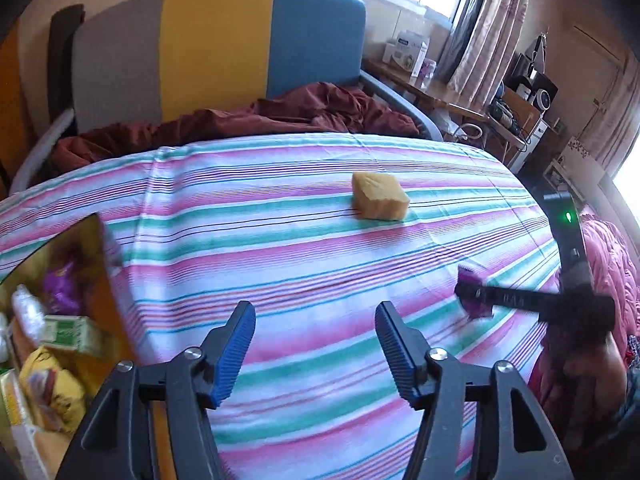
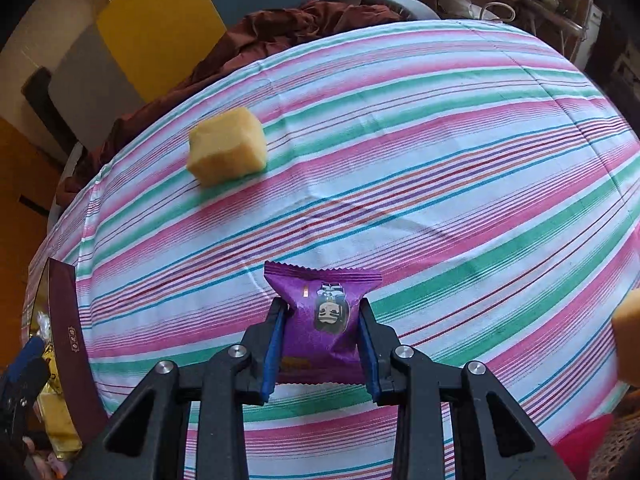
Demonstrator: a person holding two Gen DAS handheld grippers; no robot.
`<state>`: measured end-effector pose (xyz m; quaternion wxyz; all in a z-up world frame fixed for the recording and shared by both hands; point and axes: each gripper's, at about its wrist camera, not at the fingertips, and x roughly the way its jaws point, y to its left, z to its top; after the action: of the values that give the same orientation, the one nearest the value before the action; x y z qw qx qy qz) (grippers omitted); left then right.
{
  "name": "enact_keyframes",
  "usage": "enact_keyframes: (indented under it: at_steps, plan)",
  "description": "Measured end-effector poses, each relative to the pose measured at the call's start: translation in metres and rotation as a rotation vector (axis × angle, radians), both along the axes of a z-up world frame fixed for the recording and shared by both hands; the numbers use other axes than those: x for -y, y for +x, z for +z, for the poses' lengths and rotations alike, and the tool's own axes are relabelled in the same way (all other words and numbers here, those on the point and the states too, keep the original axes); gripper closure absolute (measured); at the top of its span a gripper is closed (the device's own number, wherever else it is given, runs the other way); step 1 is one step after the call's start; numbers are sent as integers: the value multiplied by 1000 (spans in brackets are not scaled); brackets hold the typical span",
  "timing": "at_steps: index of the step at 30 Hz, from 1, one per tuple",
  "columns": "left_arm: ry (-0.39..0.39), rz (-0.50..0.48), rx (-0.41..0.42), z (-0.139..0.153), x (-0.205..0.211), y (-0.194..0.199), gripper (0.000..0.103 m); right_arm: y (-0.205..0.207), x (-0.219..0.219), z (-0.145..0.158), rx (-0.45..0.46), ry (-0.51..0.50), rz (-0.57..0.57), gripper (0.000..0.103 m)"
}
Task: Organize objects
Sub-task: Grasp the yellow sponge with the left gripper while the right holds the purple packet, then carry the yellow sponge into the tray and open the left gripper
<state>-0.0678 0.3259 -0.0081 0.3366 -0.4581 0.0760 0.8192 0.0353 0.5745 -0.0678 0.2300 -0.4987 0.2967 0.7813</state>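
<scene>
Right gripper (image 2: 322, 344) clamps the purple snack packet (image 2: 324, 320).
Left gripper (image 1: 316, 344) gapes wide, holding nothing; 1 yellow sponge (image 1: 380, 196) ahead, a box (image 1: 60, 320), seemingly full, at its left.

Both wrist views look steeply down, close over striped sheet (image 1: 320, 248); both show yellow sponge (image 2: 226, 146).

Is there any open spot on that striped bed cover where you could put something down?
Plenty. The striped sheet lies bare between the yellow sponge and the box of snacks at its left edge, and beyond the sponge up to the crumpled maroon blanket. Crowded: inside the box, and where the right hand-held gripper clamps a purple packet.
</scene>
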Motion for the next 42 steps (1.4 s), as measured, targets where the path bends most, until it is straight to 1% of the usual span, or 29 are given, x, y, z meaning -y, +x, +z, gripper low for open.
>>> enact_keyframes:
  at_steps: [1,3,4,6,9,12,14,17,20,23,25,26,27,28,29,30,31,33,34,35,37,42]
  plan:
    - [-1,-6,12,-3,-11,-6,32,-3,2,-3,9,-5,11,69]
    - [1,-20,47,-9,-31,-18,29,-5,3,-3,23,9,20,68]
    - [1,-24,58,-12,-39,-23,26,-5,3,-5,30,16,19,68]
    - [-3,-36,72,-16,-59,-35,21,-3,3,-8,39,5,18,68]
    - [-8,-57,87,-23,-91,-51,20,-1,4,-5,30,6,19,66]
    - [-10,-60,89,-29,-119,-65,18,-2,4,-7,20,-22,32,66]
    - [-24,-67,73,-34,-138,-72,17,-1,3,-6,12,-31,35,66]
    - [-41,-75,87,-42,-163,-82,17,-1,1,-8,4,-51,37,66]
    - [-54,-59,56,-45,-184,-89,17,-2,1,-10,8,-61,43,65]
    - [-79,-56,105,-60,-203,-98,17,-3,3,-11,15,-70,52,64]
    - [-99,-31,109,-69,-210,-104,17,-2,2,-11,13,-74,51,64]
    - [-122,-23,123,-77,-213,-108,17,-2,1,-11,12,-77,50,63]
    - [-143,-19,145,-84,-215,-110,19,-2,1,-11,12,-79,50,63]
    - [-140,-20,125,-86,-215,-109,21,-2,1,-11,12,-80,51,63]
    - [-146,-21,83,-84,-214,-105,29,-2,1,-11,12,-80,54,63]
    - [-150,-28,72,-82,-211,-101,37,-2,0,-11,13,-80,55,63]
    - [-129,-45,71,-80,-206,-97,39,-1,0,-11,12,-80,55,63]
    - [-112,-59,72,-78,-192,-91,42,-1,-1,-11,12,-78,57,63]
    - [-116,-55,52,-77,-183,-88,42,-1,-1,-11,13,-77,59,63]
    - [-118,-43,38,-76,-171,-84,42,-1,-1,-10,13,-76,62,63]
    - [-98,-6,48,-74,-144,-79,42,-1,-2,-10,14,-71,66,63]
    - [-78,31,-15,-63,-86,-42,42,-2,-3,-9,20,-54,80,63]
